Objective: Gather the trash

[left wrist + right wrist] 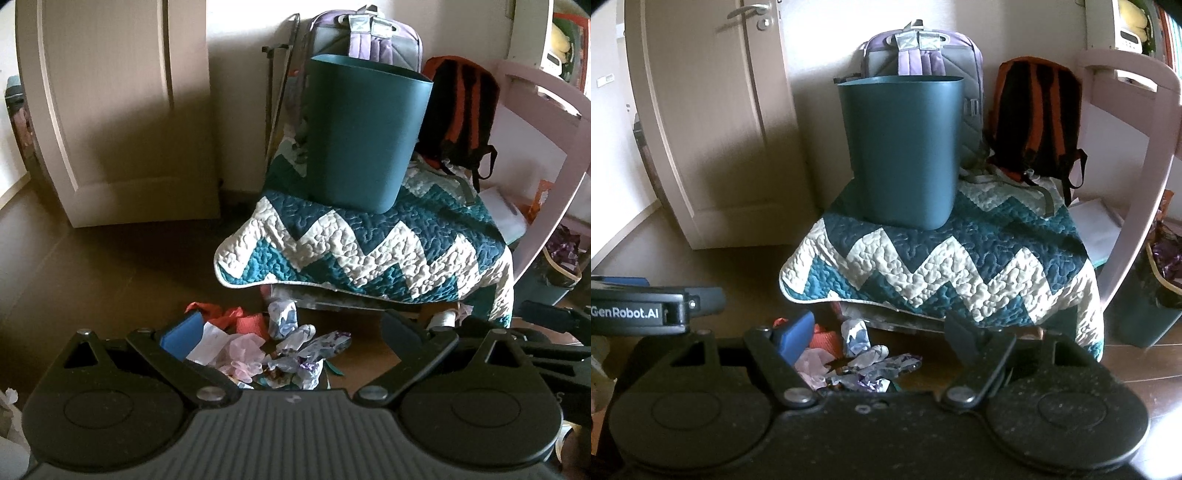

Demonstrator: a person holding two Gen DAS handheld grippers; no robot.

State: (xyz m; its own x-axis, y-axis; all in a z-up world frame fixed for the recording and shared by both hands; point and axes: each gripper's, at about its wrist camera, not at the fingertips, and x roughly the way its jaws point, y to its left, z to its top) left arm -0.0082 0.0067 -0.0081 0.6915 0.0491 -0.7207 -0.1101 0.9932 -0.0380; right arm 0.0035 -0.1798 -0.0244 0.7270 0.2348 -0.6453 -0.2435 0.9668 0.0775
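A pile of crumpled trash (291,350) lies on the floor in front of a low stand: white-blue wrappers, pink plastic, red scraps. It also shows in the right wrist view (864,358). A teal bin (364,129) stands upright on a zigzag quilt (369,254); both show in the right wrist view, the bin (905,151) and the quilt (960,266). My left gripper (291,332) is open and empty, just above the trash. My right gripper (875,332) is open and empty, over the same pile. The left gripper's body (646,306) shows at the right view's left edge.
A purple backpack (919,48) and an orange-black backpack (1038,118) lean on the wall behind the bin. A closed door (709,118) is at left. A pink chair frame (1137,155) and a second lined bin (1152,295) stand at right. The floor is dark wood.
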